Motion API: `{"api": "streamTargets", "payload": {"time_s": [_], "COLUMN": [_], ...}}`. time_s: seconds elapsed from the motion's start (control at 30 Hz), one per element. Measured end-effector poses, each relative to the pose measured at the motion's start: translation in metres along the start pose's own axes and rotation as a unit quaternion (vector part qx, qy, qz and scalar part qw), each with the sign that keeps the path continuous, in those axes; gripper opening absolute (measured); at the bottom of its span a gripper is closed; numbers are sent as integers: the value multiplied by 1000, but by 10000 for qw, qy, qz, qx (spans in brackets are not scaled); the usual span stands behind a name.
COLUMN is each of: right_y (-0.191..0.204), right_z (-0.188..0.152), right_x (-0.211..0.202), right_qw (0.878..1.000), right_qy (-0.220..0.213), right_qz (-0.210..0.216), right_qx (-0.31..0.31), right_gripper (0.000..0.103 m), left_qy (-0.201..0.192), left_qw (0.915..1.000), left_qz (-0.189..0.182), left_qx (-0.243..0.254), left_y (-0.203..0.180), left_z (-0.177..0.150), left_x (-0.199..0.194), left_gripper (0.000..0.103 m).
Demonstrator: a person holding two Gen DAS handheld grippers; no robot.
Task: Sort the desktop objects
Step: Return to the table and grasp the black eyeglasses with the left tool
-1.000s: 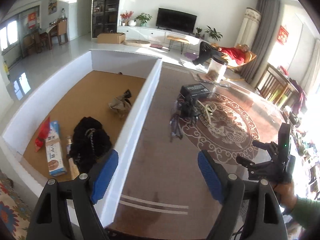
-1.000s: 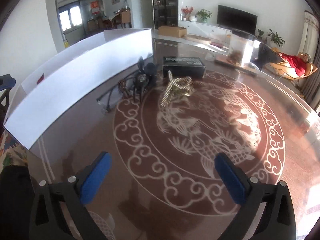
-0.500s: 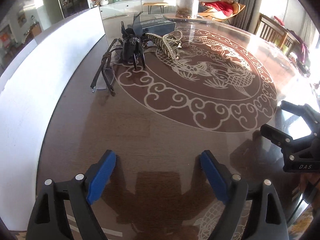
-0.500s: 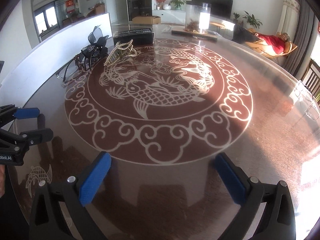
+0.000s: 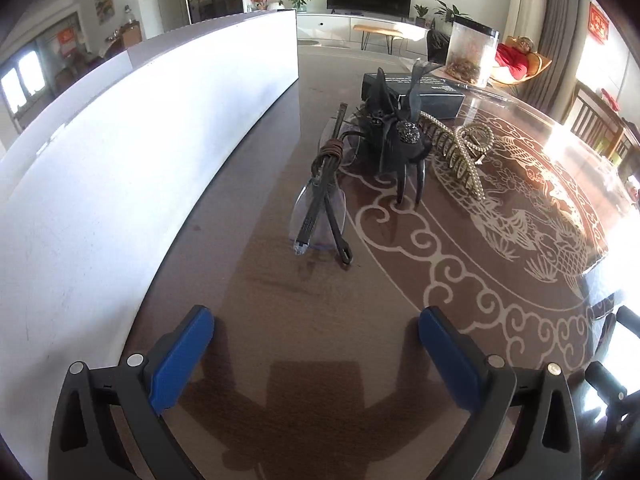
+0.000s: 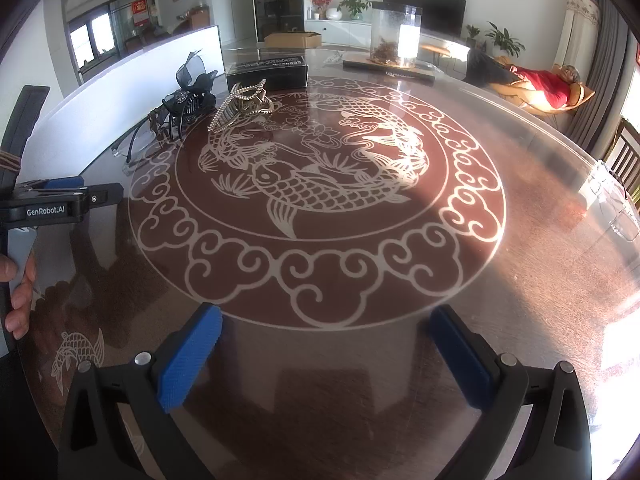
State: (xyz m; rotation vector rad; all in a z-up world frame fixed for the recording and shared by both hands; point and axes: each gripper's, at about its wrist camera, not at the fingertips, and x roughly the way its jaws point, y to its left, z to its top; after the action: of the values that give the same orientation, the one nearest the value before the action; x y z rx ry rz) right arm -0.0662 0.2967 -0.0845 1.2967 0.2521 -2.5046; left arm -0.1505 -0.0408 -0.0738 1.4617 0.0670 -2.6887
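On the round glass table (image 5: 400, 280) lie folded glasses (image 5: 322, 200), a black bow hair claw (image 5: 400, 140), a pearl hair claw (image 5: 460, 156) and a black box (image 5: 416, 90). My left gripper (image 5: 316, 356) is open and empty, a short way in front of the glasses. My right gripper (image 6: 326, 354) is open and empty over the table's near part. In the right wrist view the glasses (image 6: 136, 140), black claw (image 6: 188, 104), pearl claw (image 6: 242, 108) and box (image 6: 268, 70) sit far left, and the left gripper (image 6: 60, 196) shows at the left edge.
A white-walled bin (image 5: 140, 128) runs along the table's left side. A clear jar (image 6: 394, 36) on a board stands at the far edge. Chairs (image 5: 600, 120) stand at the right. A person (image 6: 540, 84) reclines in the room beyond.
My left gripper has swung from over the bin down to the table and moved in toward the glasses. My right gripper has pulled back from the objects toward the table's near side.
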Motion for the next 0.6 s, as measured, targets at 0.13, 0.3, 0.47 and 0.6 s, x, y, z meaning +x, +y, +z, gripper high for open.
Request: {"api": "streamTargets", "payload": {"time_s": [0.13, 0.3, 0.47, 0.6], "right_y": [0, 0, 0, 0], "right_z": [0, 0, 0, 0], "right_x": [0, 0, 0, 0], "right_qw": [10000, 10000, 10000, 10000], "right_qy": [-1, -1, -3, -3], "right_qz": [0, 1, 2, 1], "right_qx": [0, 0, 1, 1], "right_gripper": [103, 103, 103, 103], "left_qy": [9, 12, -154, -155], "left_qw": [10000, 10000, 9998, 9997], "left_qz": [16, 3, -53, -100], "left_qx": [-22, 6, 113, 177], "left_y": [3, 2, 2, 1], "left_z": [23, 42, 56, 63], "left_x": [17, 30, 33, 30], "left_gripper": [103, 103, 80, 27]}}
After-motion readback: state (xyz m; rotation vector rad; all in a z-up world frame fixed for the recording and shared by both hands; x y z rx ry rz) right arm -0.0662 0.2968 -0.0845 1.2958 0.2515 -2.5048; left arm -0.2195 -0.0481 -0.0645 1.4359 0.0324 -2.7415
